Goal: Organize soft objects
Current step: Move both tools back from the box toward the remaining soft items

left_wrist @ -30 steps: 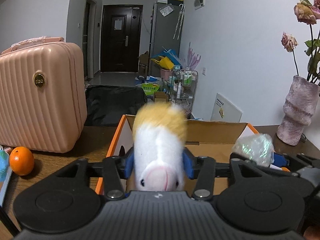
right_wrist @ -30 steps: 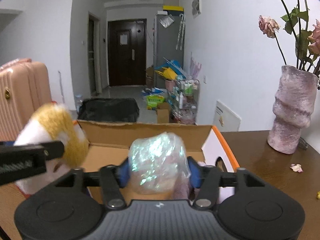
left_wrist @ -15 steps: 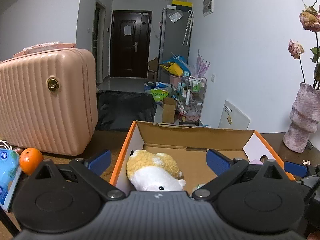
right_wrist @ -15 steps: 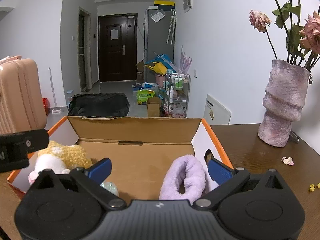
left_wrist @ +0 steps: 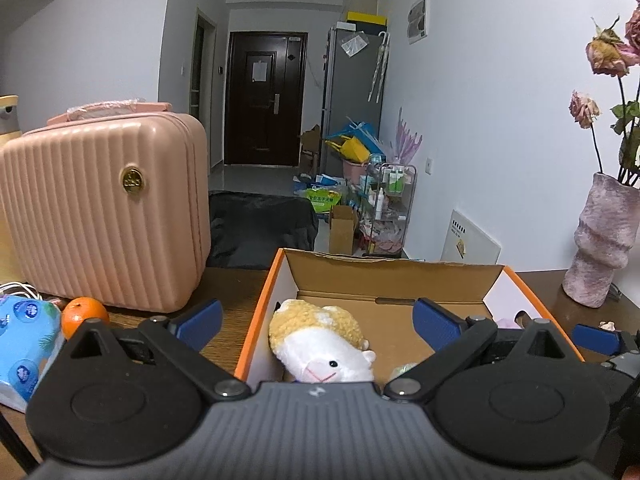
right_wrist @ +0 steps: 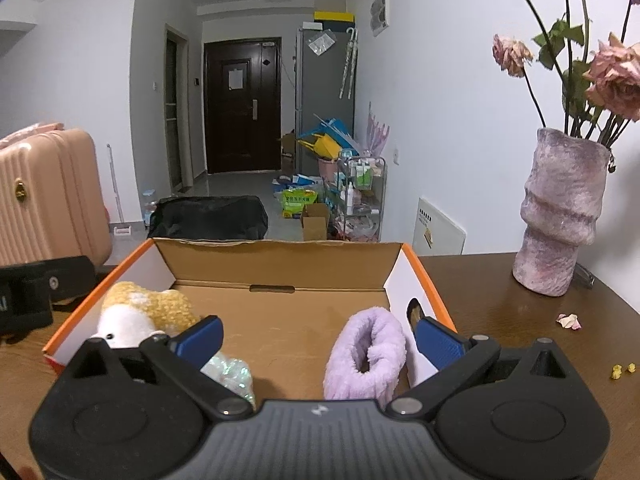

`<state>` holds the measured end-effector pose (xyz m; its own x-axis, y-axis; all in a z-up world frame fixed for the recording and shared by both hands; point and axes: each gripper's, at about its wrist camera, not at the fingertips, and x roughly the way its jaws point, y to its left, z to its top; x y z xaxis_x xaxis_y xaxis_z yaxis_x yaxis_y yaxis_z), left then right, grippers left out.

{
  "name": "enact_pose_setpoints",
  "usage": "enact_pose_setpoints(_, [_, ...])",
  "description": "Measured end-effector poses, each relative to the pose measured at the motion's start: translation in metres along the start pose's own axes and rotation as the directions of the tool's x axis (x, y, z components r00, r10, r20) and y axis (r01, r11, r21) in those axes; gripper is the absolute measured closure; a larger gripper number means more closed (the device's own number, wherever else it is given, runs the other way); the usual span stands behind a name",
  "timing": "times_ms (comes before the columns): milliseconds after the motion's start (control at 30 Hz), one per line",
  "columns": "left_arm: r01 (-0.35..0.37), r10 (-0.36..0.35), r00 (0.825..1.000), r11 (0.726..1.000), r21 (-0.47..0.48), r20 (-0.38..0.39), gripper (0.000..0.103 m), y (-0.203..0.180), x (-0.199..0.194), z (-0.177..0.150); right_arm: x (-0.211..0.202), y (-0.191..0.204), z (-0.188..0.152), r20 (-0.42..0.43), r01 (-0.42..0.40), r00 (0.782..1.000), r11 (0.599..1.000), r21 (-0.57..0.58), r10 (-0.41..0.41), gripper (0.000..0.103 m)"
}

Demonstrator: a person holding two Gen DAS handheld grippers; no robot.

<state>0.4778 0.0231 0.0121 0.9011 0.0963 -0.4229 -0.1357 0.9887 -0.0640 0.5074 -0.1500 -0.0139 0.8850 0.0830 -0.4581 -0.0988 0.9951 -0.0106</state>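
Both claws spread wide, nothing between the pads. Left gripper (left_wrist: 316,322) straddles the box's left wall: one pad outside over the table, the other over the box floor. Right gripper (right_wrist: 318,338) sits over the near end of the cardboard box (right_wrist: 280,256), both pads inside its outline.

Task items are all in the box. Plush toy (right_wrist: 140,312) lies in the near-left corner, against the left wall. Iridescent bag (right_wrist: 230,372) is just right of the plush, at the near edge. Purple fuzzy slipper (right_wrist: 368,354) is beside the right wall, by its handle cutout. Box floor between plush and slipper is bare, far half too.

Edges: box rim is orange, far flap stands upright. Table (right_wrist: 500,312) is open right of the box up to the vase (right_wrist: 560,216); a petal and small yellow bits lie there.

View differences: left wrist view alone shows the orange (left_wrist: 85,314) and blue tissue pack (left_wrist: 24,344) left of the box, in front of the pink suitcase (left_wrist: 104,216). The slipper is fully visible only in the right wrist view; in the left view only a sliver of the bag shows.

Writing: suitcase badge and tissue pack print are too small to read.
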Motion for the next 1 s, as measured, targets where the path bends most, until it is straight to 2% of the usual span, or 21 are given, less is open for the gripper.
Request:
enact_pose_setpoints(433, [0.001,-0.001,1.0,1.0,-0.017,0.028,0.0,0.016,-0.038,-0.008,-0.053,0.002,-0.011,0.075,-0.049,0.996,0.999,-0.019,0.05,0.0])
enact_pose_setpoints(1000, [0.022,-0.021,0.999,1.0,-0.011,0.05,0.0,0.034,-0.1,-0.035,-0.128,-0.004,-0.05,0.128,-0.095,0.987,0.994,-0.057,0.102,0.0])
